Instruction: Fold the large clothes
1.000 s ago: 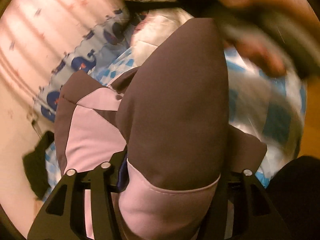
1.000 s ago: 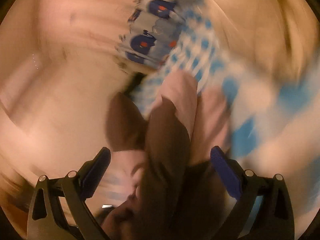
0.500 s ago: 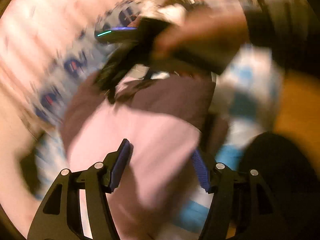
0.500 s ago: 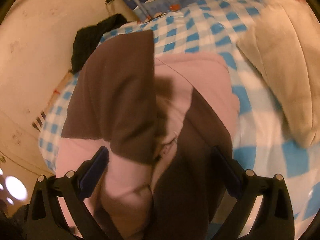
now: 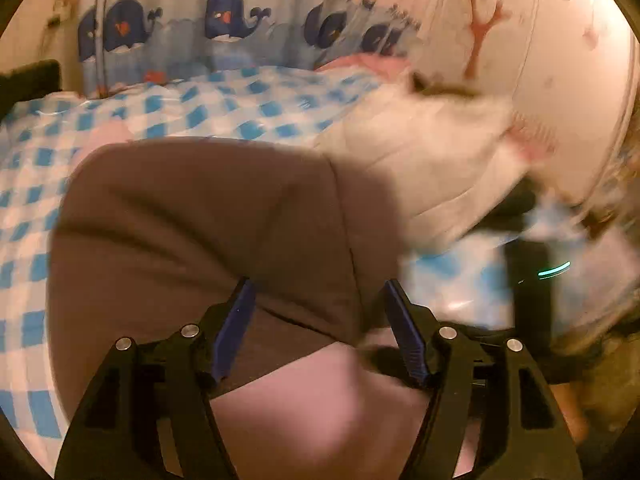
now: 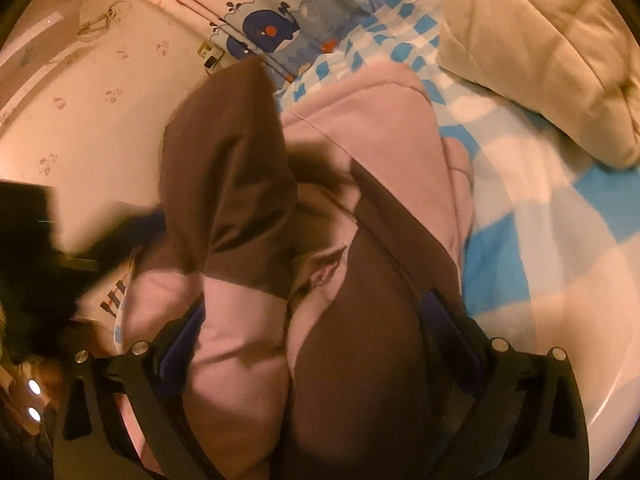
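A brown and pink hooded garment (image 5: 200, 208) lies on the blue-and-white checked bed cover (image 5: 200, 108). My left gripper (image 5: 318, 312) hovers over its brown part. Its jaws are opening, and cloth lies under the gap without the pads pressing on it. In the right wrist view the garment (image 6: 360, 128) fills the middle, with a brown sleeve (image 6: 228, 168) standing up at the left. My right gripper (image 6: 312, 336) stands wide open, with bunched pink and brown cloth bulging between its fingers and partly hiding the pads.
A cream pillow (image 5: 420, 160) lies right of the garment and shows again as the pillow (image 6: 540, 40). A whale-print curtain (image 5: 224, 20) hangs behind the bed. A pale wall (image 6: 100, 80) is at the left. A blurred black device (image 5: 532, 272) with a green light is at the right.
My left gripper released the brown sleeve end, opened, rolled and swung across the garment. My right gripper sank closer to the cloth, jaws still wide.
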Motion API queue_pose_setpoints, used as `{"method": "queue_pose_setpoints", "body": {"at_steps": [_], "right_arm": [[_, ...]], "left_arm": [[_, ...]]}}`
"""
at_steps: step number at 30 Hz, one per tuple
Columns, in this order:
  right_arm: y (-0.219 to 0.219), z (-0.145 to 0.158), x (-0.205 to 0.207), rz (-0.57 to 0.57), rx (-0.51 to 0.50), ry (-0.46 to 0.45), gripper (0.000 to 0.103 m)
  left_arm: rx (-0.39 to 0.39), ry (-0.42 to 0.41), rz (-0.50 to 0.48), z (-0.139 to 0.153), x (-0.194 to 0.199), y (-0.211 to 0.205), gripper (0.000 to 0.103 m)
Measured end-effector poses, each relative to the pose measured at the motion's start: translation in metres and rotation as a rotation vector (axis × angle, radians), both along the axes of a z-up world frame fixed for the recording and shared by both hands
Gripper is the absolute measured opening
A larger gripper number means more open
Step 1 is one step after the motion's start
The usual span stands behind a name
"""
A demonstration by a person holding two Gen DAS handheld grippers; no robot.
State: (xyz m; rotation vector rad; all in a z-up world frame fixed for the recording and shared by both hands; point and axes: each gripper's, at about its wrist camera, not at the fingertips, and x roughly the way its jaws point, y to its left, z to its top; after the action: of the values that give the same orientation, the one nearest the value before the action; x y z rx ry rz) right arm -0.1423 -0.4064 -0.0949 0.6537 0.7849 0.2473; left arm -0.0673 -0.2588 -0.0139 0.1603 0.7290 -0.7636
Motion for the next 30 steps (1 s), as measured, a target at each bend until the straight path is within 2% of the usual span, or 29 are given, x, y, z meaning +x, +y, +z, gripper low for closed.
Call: {"method": "queue_pose_setpoints", "body": {"at_steps": [1,4,7,9,12,14,16,17,18,19,21,28,30], "right_arm": [[-0.001,0.001,-0.003,0.000,-0.004,0.014,0.096],[-0.012,0.019,-0.016,-0.023,0.019,0.044,0.096],[-0.027,0.063,-0.029,-0.125,-0.008,-0.038,0.096],[-0.025,0.095,-0.017,-0.120,-0.056,-0.078,0.096],[-0.004,0.123,0.029,-0.050,-0.160,-0.055,0.096],[0.006,0.109,0.068,-0.024,-0.223,0.036,0.096],[0.005,0.071,0.096,-0.042,-0.258,0.142,0.096],[0.000,0.049,0.101,-0.044,-0.239,0.170,0.096],[-0.005,0.021,0.105,-0.034,-0.159,0.175,0.098],[-0.011,0.005,0.101,-0.049,-0.085,0.152,0.098],[-0.012,0.001,0.094,-0.067,-0.093,0.127,0.098],[-0.019,-0.013,0.089,-0.075,-0.024,0.077,0.098],[-0.020,-0.009,0.092,-0.061,-0.028,0.094,0.098]], "left_arm": [[0.020,-0.029,0.002,-0.008,-0.003,-0.005,0.067],[0.012,-0.069,-0.006,-0.011,-0.011,-0.003,0.071],[-0.032,-0.061,0.012,-0.011,-0.006,0.005,0.071],[-0.027,-0.074,0.018,-0.010,-0.013,0.004,0.071],[0.005,-0.115,0.026,-0.006,-0.018,0.000,0.071],[0.009,-0.127,0.032,-0.004,-0.019,0.000,0.071],[0.012,-0.138,0.035,-0.004,-0.020,0.000,0.071],[0.019,-0.146,0.042,-0.004,-0.021,0.000,0.071],[0.026,-0.134,0.046,-0.006,-0.020,0.000,0.071],[0.035,-0.122,0.050,-0.007,-0.017,-0.001,0.071],[0.030,-0.098,0.038,-0.011,-0.014,-0.002,0.072],[0.029,-0.128,0.034,-0.017,-0.015,-0.003,0.073],[0.037,-0.143,0.034,-0.018,-0.019,-0.004,0.073]]}}
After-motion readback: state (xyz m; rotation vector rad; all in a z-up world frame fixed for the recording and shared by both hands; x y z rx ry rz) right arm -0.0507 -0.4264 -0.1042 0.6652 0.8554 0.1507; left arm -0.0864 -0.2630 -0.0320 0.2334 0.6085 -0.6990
